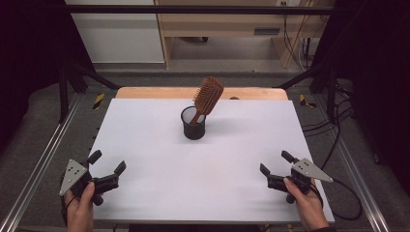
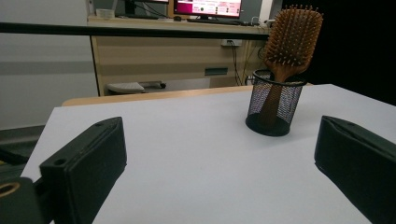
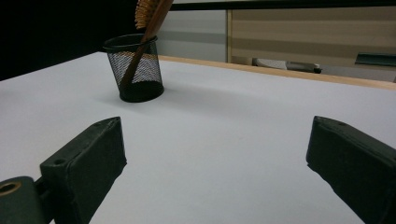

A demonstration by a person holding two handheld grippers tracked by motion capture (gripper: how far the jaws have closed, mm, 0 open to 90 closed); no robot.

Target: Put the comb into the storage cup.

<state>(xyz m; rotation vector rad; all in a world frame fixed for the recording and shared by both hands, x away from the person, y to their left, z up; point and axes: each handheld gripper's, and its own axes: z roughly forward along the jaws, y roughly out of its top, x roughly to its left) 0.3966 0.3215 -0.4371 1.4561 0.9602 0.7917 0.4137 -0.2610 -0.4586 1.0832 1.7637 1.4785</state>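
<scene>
High view: white table top with a wooden strip along its far edge. A black mesh cup stands in the far middle, well apart from every edge. A wooden paddle hairbrush sits in it, handle down, head tilted right over the rim. Left gripper at the near left corner, jaws apart, empty. Right gripper at the near right corner, jaws apart, empty. Wide bare surface between both grippers and the cup; nothing stands in the way. Metal rails run along both sides of the table; cables lie on the floor at right.

Left gripper view: jaws spread wide, nothing between them. Mesh cup ahead and to the right, hairbrush with its bristle face toward the camera. Beyond the table, a wooden desk carrying a lit monitor.

Right gripper view: jaws spread, empty. Mesh cup far left; hairbrush edge-on, handle seen through the mesh, head cut off by the top of the frame. Wooden table edge behind.
</scene>
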